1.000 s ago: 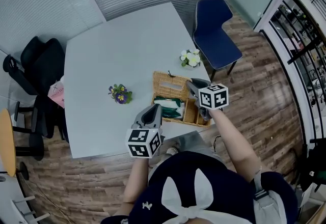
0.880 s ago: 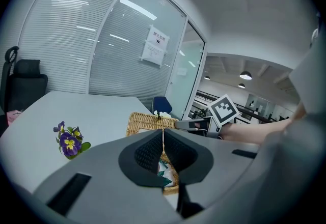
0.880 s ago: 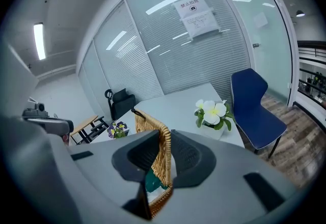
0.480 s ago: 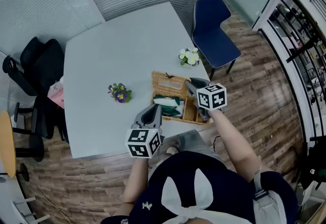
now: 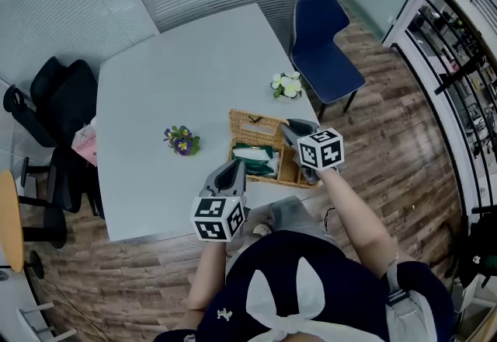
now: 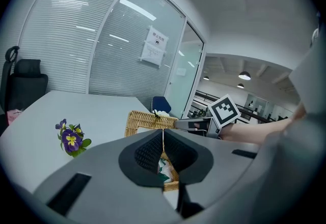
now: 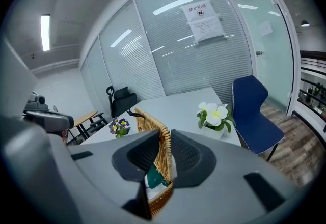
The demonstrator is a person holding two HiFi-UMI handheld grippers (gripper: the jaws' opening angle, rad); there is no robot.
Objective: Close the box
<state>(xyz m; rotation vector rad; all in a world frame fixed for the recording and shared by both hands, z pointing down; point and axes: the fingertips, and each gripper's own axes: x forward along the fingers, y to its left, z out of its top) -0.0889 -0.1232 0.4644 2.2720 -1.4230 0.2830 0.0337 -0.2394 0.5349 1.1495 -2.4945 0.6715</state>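
A wicker box [image 5: 289, 171] stands near the front edge of the white table [image 5: 178, 68], with green packets [image 5: 255, 154] inside. Its wicker lid [image 5: 256, 127] is hinged at the far side and stands raised. My right gripper [image 5: 286, 128] is shut on the lid's right edge; in the right gripper view the lid [image 7: 153, 126] stands upright between the jaws of that gripper [image 7: 164, 154]. My left gripper [image 5: 234, 167] hovers at the box's front left corner, shut on nothing. In the left gripper view the left gripper [image 6: 163, 154] points at the box [image 6: 172, 183], with the lid [image 6: 145, 120] and right gripper [image 6: 191, 124] beyond.
A pot of white flowers [image 5: 289, 85] sits behind the box and a purple-flowered plant [image 5: 181, 141] to its left. A blue chair [image 5: 322, 45] stands at the table's far right, black office chairs [image 5: 54, 99] at its left. Glass partitions bound the room.
In the head view the lid held by the right gripper looks a little steeper. The left gripper has kept still.
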